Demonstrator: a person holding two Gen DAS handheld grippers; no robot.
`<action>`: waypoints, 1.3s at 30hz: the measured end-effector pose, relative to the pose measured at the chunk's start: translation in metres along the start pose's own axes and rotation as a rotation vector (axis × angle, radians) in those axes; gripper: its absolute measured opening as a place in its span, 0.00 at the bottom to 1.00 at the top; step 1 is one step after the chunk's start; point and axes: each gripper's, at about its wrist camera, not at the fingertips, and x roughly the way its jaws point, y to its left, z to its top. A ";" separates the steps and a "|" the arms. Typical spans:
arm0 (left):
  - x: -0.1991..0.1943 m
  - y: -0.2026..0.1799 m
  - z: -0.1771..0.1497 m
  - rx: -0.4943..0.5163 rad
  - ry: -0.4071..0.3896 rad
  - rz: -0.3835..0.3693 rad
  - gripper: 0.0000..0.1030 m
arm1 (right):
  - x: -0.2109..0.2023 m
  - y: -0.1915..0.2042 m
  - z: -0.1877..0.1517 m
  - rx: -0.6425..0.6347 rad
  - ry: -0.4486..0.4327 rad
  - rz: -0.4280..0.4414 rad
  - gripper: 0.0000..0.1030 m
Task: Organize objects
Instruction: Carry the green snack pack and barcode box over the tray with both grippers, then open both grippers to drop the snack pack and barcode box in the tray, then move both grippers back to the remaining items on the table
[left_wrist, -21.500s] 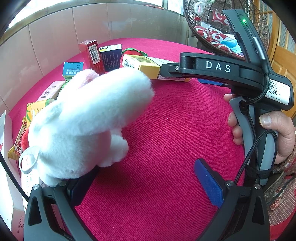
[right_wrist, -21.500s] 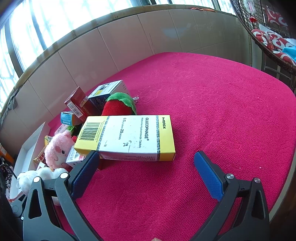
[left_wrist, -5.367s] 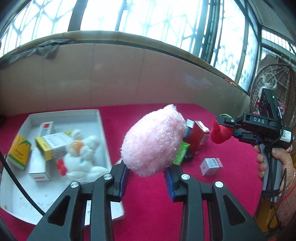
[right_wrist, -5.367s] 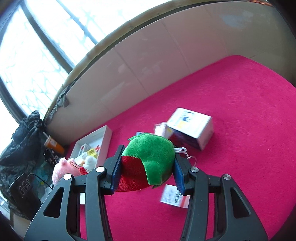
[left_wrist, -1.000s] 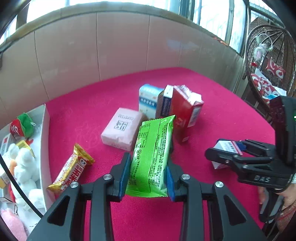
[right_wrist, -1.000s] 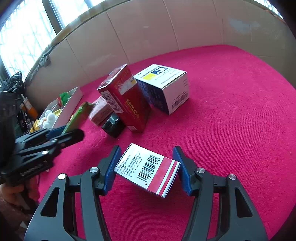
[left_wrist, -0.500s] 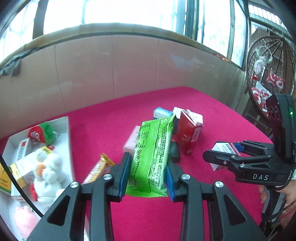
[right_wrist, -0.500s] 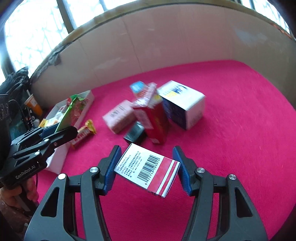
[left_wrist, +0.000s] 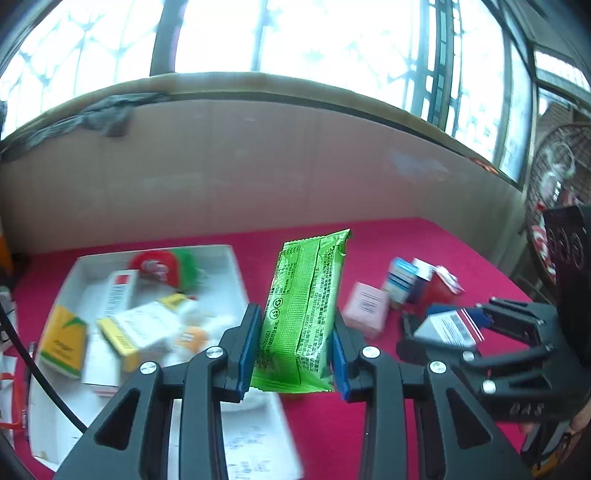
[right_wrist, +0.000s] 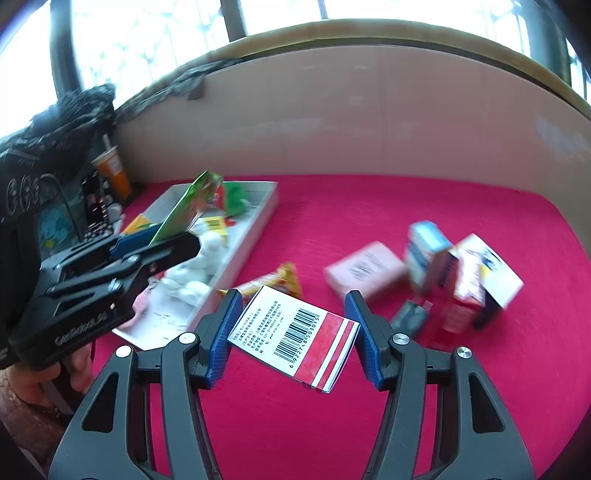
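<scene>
My left gripper is shut on a green snack packet and holds it upright in the air, beside the right edge of the white tray. The tray holds boxes and plush toys. My right gripper is shut on a small white and red box with a barcode, above the red cloth. In the right wrist view the left gripper hangs over the tray with the green packet.
On the red cloth lie a pink box, a blue and white box, a red box, a white and dark box, a small black item and a yellow snack bar. An orange cup stands at the far left.
Both grippers have risen and swung left toward the tray with their loads. The tray now sits larger and closer under the left gripper.
</scene>
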 end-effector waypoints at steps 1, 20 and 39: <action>-0.002 0.009 0.002 -0.014 -0.007 0.013 0.33 | 0.003 0.007 0.002 -0.013 0.002 0.007 0.56; -0.006 0.124 0.020 -0.107 -0.044 0.392 0.98 | 0.090 0.148 0.015 -0.238 0.092 0.123 0.58; -0.029 0.093 -0.008 -0.147 -0.006 0.332 1.00 | 0.055 0.108 -0.001 -0.189 -0.004 -0.139 0.80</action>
